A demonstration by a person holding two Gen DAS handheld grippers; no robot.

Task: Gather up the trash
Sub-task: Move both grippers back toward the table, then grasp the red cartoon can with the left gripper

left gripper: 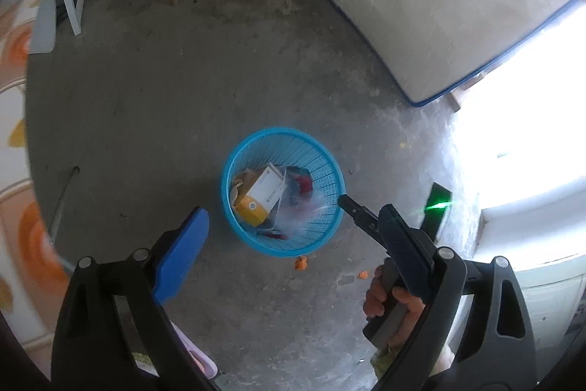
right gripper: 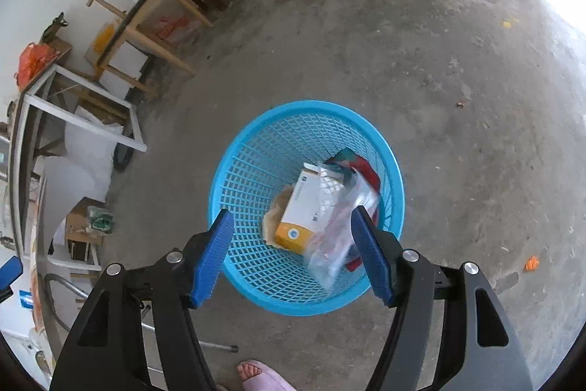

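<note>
A blue mesh waste basket (left gripper: 331,173) (right gripper: 256,171) stands on the concrete floor. Inside lie a white and yellow carton (left gripper: 262,195) (right gripper: 300,211), a clear plastic bag (right gripper: 337,229), a brown paper piece (left gripper: 243,178) and red scraps (left gripper: 304,184). My left gripper (left gripper: 289,240) is open and empty, held above the basket's near side. My right gripper (right gripper: 293,244) is open and empty, directly over the basket's near rim; in the left wrist view the right gripper's tip (left gripper: 357,209) reaches the basket's right rim.
Small orange scraps (left gripper: 300,262) (right gripper: 531,262) lie on the floor near the basket. A mattress (left gripper: 439,6) leans at the back. Wooden chairs (right gripper: 146,13) and a white frame (right gripper: 84,120) stand at the left. My foot in a pink slipper (right gripper: 263,374) is below.
</note>
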